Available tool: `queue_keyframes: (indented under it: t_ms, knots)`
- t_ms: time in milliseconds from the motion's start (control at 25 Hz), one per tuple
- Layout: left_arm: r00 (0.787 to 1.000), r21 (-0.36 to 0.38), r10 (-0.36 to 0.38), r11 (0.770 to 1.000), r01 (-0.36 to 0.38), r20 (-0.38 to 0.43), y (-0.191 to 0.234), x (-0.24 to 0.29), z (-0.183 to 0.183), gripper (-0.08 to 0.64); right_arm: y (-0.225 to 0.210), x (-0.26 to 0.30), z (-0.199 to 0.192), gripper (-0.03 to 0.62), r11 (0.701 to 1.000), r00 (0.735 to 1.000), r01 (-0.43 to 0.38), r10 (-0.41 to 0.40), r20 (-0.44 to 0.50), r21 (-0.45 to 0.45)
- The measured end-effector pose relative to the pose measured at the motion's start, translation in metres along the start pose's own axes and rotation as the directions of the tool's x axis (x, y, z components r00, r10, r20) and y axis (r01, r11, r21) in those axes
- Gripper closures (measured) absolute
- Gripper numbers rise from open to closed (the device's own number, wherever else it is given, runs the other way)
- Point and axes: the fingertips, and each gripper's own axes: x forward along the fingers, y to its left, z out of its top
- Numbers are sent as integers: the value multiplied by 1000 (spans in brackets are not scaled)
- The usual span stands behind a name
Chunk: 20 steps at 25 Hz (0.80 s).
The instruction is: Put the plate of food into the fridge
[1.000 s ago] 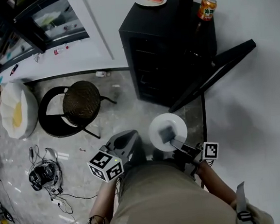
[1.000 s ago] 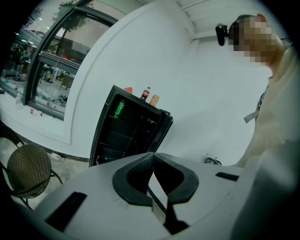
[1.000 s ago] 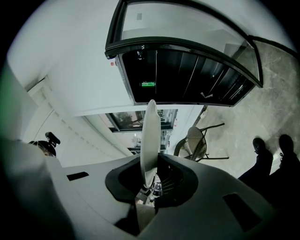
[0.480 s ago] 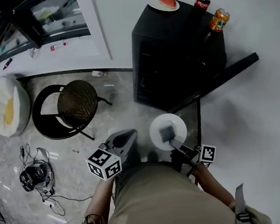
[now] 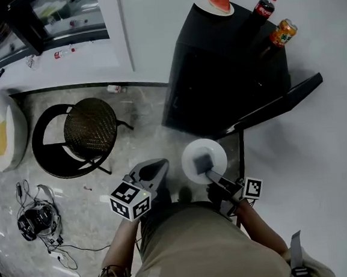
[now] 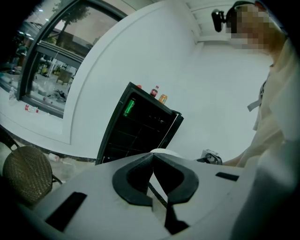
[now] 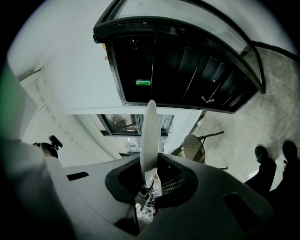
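Right gripper (image 5: 204, 163), fingers clamped on the plate (image 5: 192, 150) rim, holds it level before the open fridge (image 5: 216, 77), presumably against spilling; left gripper (image 5: 155, 166) fingers closed on nothing.

Plate (image 5: 191, 157) near open fridge (image 5: 228, 70)

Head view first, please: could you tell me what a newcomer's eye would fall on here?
The black fridge stands out by the white wall, its door open, with a watermelon plate, a cola bottle and an orange can on top. In front of it, the right claw grips a white plate by the rim, while the left claw beside it is shut and empty.
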Motion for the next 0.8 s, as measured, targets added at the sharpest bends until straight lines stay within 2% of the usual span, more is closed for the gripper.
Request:
queue_keyframes:
  t_ms: [240, 480, 800]
  knots:
    - [999, -11, -28, 1000, 28, -18, 21, 2, -4, 549, -13, 19, 7, 537, 1000, 999, 31, -31, 27, 0]
    - [998, -24, -40, 999, 39, -39, 41, 5, -14, 549, -30, 42, 8, 536, 998, 998, 60, -60, 4, -7]
    - [996, -10, -51, 999, 51, -75, 64, 10, -23, 549, -43, 61, 16, 535, 999, 999, 51, -51, 8, -4]
